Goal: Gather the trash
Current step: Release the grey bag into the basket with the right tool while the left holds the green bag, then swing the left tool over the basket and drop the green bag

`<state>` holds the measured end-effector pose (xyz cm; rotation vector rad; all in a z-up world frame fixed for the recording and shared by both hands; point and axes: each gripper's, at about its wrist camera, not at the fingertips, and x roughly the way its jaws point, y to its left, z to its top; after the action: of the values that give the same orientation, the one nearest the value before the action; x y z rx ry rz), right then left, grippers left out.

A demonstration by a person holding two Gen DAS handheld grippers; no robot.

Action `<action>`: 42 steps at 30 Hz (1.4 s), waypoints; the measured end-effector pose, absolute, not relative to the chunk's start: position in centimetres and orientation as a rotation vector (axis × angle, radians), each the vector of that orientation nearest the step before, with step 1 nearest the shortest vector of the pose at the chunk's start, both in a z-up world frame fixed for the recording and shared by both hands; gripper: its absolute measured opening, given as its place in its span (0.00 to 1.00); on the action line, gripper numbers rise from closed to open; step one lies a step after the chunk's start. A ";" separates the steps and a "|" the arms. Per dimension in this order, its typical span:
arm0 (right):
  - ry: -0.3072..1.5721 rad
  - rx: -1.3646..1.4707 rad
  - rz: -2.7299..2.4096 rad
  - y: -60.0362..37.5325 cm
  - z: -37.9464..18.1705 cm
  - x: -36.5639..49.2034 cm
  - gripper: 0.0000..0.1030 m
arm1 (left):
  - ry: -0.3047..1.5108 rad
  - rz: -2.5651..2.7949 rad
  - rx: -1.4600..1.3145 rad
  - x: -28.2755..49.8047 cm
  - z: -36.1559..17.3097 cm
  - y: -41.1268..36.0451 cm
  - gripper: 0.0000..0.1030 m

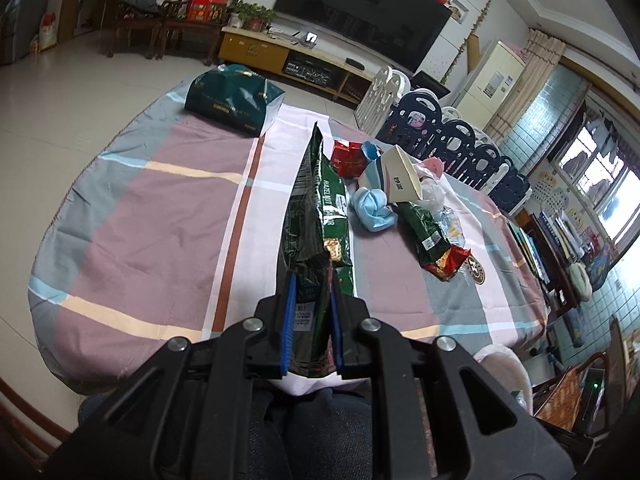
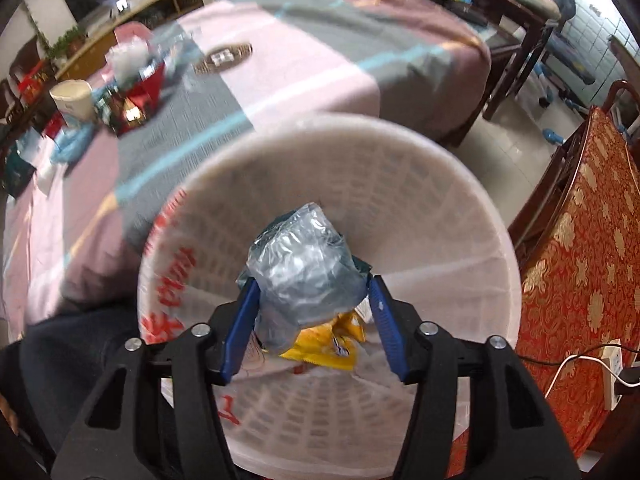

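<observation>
My left gripper (image 1: 312, 280) is shut on the lower end of a tall green snack bag (image 1: 316, 200), which stands up over the checked tablecloth (image 1: 160, 200). In the right wrist view my right gripper (image 2: 312, 282) points down into a white plastic basket (image 2: 460, 184). A crumpled clear plastic bag (image 2: 304, 256) sits between its blue pads, touching both. A yellow wrapper (image 2: 320, 344) shows just below that bag. More trash lies on the table: a red box (image 1: 350, 158), a paper cup (image 1: 400, 176), a blue wad (image 1: 374, 208) and a green-and-red wrapper (image 1: 436, 246).
A dark teal gift bag (image 1: 234, 98) lies at the table's far left corner. The basket stands off the table's near edge, beside a chair with a red-and-gold cushion (image 2: 580, 280). A person's dark trousers (image 1: 320, 432) are below the left gripper. Folded play-fence panels (image 1: 452, 136) line the far side.
</observation>
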<state>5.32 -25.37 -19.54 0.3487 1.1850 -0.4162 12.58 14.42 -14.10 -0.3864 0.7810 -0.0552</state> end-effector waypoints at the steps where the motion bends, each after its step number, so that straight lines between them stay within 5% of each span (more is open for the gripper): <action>1: 1.180 0.358 -0.418 -25.5 -19.6 5.2 0.62 | 0.779 -0.060 -0.377 12.6 -14.0 14.3 0.16; 3: 1.139 0.393 -0.421 -26.1 -18.9 4.9 0.76 | 0.756 -0.096 -0.383 12.3 -13.6 14.3 0.16; 5: 1.082 0.428 -0.419 -27.1 -17.6 4.5 0.79 | 0.743 -0.133 -0.374 11.9 -12.9 13.7 0.16; 18: 0.770 0.555 -0.509 -35.1 -9.7 -0.5 0.81 | 1.054 -0.935 -0.137 7.1 -13.7 -9.2 0.16; 19: 0.759 0.561 -0.515 -35.6 -9.4 -0.9 0.82 | 1.074 -0.975 -0.094 6.6 -14.3 -10.8 0.19; 20: 0.748 0.567 -0.523 -36.1 -9.2 -1.3 0.82 | 1.092 -1.004 -0.040 6.2 -15.0 -12.4 0.34; 21: 0.742 0.571 -0.530 -36.4 -9.2 -1.6 0.83 | 1.107 -1.001 -0.006 6.1 -15.7 -13.3 0.63; 23: 0.738 0.579 -0.536 -36.9 -9.3 -1.9 0.84 | 1.112 -0.962 0.004 6.3 -16.6 -13.9 0.77; 30: 0.774 0.609 -0.515 -37.1 -11.2 -1.2 0.84 | 0.952 -0.499 -0.045 15.4 -14.5 -4.8 0.76; 34: 0.807 0.585 -0.497 -36.1 -12.3 0.0 0.84 | 0.896 -0.137 -0.035 23.5 -15.0 3.1 0.63; 42: 0.897 0.487 -0.366 -31.1 -14.3 5.1 0.84 | 1.105 -0.060 -0.217 33.0 -20.7 9.7 0.62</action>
<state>5.06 -31.11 -14.31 0.4866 0.8970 -0.3661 32.97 9.70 -20.69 -0.2171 1.1050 -0.0601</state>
